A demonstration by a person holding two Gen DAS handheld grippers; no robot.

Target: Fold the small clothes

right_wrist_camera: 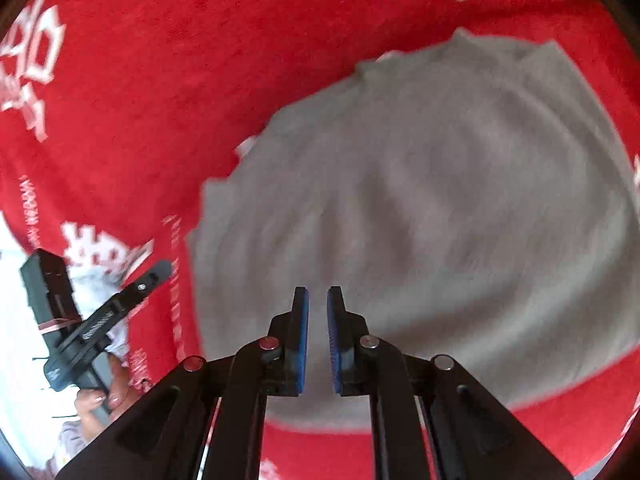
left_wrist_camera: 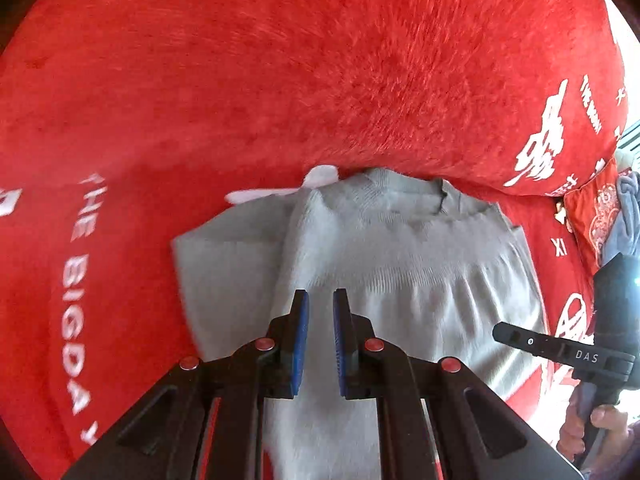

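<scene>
L gripper sits nearest the left wrist lens: black arms, blue pads drawn nearly together w/ only a thin slit, nothing pinched, so clenched & empty. It hangs over the grey knit top. R gripper, same build, same state: jaws nearly closed on nothing, above the same top.

Big to small: red plush blanket w/ white lettering covers the whole surface, bulging up behind the garment. Grey top lies spread on it, neckline toward the far side, one sleeve out to the left of the left wrist view, part folded in. Right wrist view is motion-blurred, detail of the knit unclear there.

No containers visible.

Around: red patterned cushion at the right edge w/ blue cloth just beside it. Small white patch peeks out at the top's far edge; can't tell what it is. A person's hand grips the other tool's handle at lower right; likewise a hand at lower left of the right wrist view. Nothing blocks either gripper from the top.
</scene>
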